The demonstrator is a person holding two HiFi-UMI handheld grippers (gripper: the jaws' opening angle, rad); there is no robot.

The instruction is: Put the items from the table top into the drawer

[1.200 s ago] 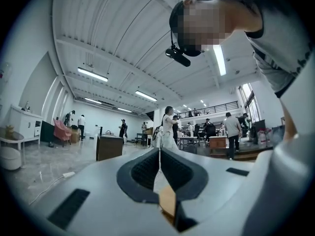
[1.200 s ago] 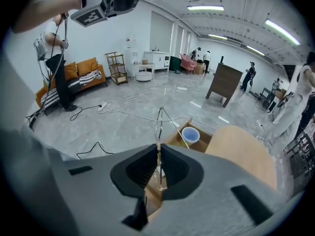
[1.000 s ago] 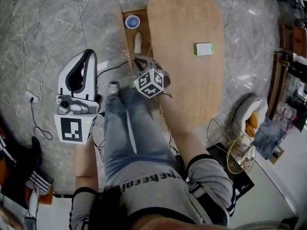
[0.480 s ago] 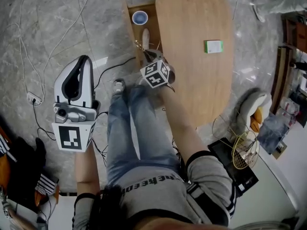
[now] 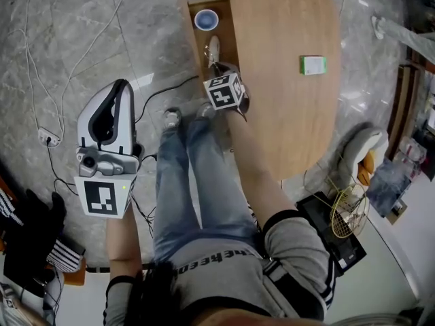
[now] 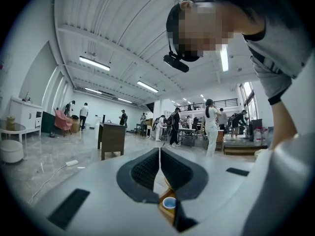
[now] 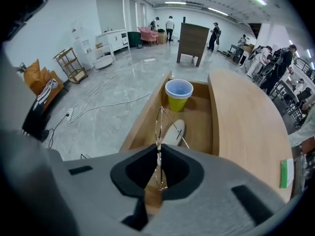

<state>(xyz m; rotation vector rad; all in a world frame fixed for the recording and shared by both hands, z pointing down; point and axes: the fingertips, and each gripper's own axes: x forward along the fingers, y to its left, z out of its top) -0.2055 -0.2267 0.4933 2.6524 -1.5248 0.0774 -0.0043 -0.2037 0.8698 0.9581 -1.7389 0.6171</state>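
1. Near left, the left gripper [image 6: 159,167] is held aside, its jaws pressed together on nothing.
2. The right gripper [image 7: 158,168] pinches wire-framed glasses [image 7: 158,127] over the open drawer [image 7: 142,117]. The thin frame may twist loose.
3. Farther in, a white object [image 7: 173,132] and a cup [image 7: 178,95] could be struck.
4. Far right, a green packet [image 5: 312,64] lies on the table [image 5: 285,114].
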